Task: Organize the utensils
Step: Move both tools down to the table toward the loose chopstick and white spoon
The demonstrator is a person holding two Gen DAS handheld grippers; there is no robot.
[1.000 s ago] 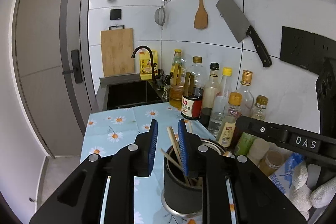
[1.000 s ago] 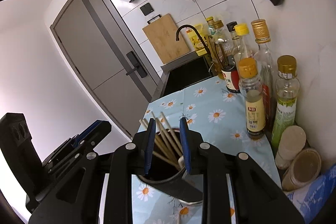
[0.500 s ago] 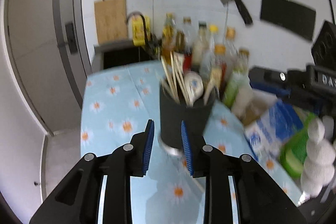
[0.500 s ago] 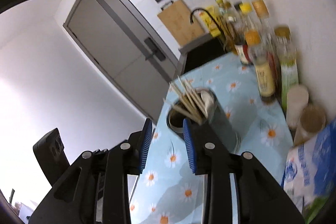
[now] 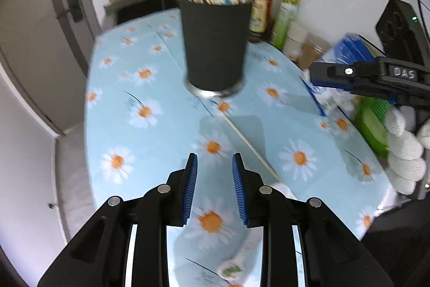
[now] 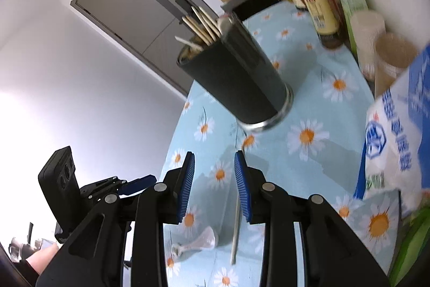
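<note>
Chopstick [image 5: 250, 145] is lying loose on the daisy-print tablecloth [image 5: 150, 131], and it is what the coming move seems to turn on. In the left wrist view its long axis is running diagonally, from near the base of the black utensil holder [image 5: 215, 45] at the far end down toward the near right, where it is passing just to the right of the left gripper [image 5: 215, 188]. In the right wrist view the same stick [image 6: 236, 225] is lying almost in line with the right gripper [image 6: 215, 184], its length showing under and just beyond the right-hand pad, running away from the camera. Both grippers are hanging close to it; which is nearer I cannot tell for sure.

It is looking thin, pale and straight, with blur hiding finer detail. A white ceramic spoon [image 5: 236, 260] with a small printed pattern is lying on the cloth near the left gripper's body, and in the right wrist view the spoon [image 6: 196, 241] is sitting just left of the stick. The holder is standing upright farther back, already bristling with wooden chopsticks and a spoon.

Both grippers have just been opening a little; the blue pads of each are standing apart with only cloth between them, gripping nothing. A gloved hand [image 5: 403, 147] is showing at the right edge, carrying the right gripper [image 5: 317, 74].
</note>
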